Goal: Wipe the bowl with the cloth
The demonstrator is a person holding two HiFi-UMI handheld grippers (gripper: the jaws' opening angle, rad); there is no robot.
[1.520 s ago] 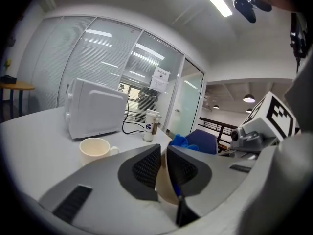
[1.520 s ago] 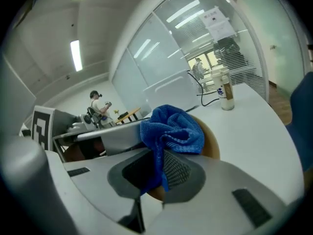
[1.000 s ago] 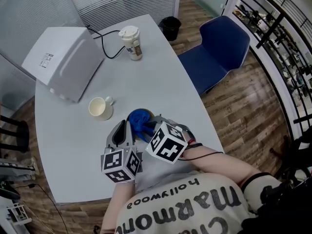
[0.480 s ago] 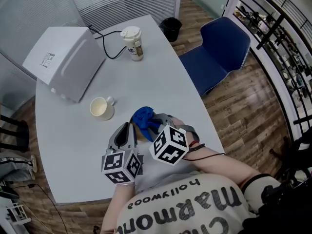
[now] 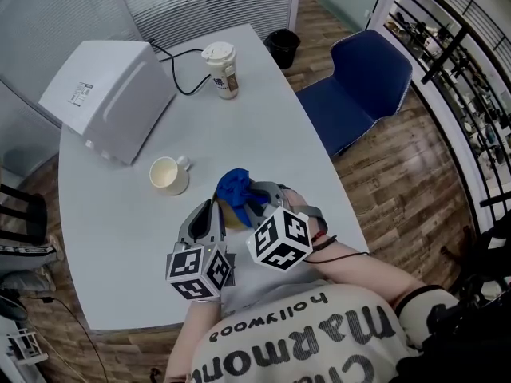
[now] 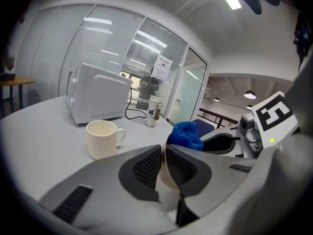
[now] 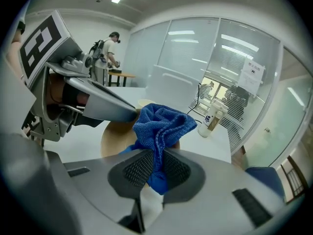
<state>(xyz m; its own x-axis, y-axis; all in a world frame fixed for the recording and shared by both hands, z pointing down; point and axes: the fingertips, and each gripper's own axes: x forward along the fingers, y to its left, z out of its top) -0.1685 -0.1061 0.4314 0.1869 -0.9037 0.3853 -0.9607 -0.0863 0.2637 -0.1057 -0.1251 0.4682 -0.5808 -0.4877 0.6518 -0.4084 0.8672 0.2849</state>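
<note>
Slides the crumpled blue cloth (image 7: 161,126), squeezed tight in the right claw (image 7: 155,166), a bit farther across the round tan bowl (image 7: 113,137). Pinches the bowl's rim in the left claw (image 6: 163,153), above the table's near edge. Looks like wiping going on.

Cloth (image 5: 237,186) shifted up and slightly right in head view, nearer frame centre. Cloth bunched taller, less spread than a second ago. More tan wall of bowl (image 5: 231,213) exposed under cloth's lower left edge. Marker cube of right gripper (image 5: 257,200) slid slightly right and down, toward lower centre. Mug (image 5: 168,175) and paper cup (image 5: 221,69) drifted slightly right in frame as view shifted.
</note>
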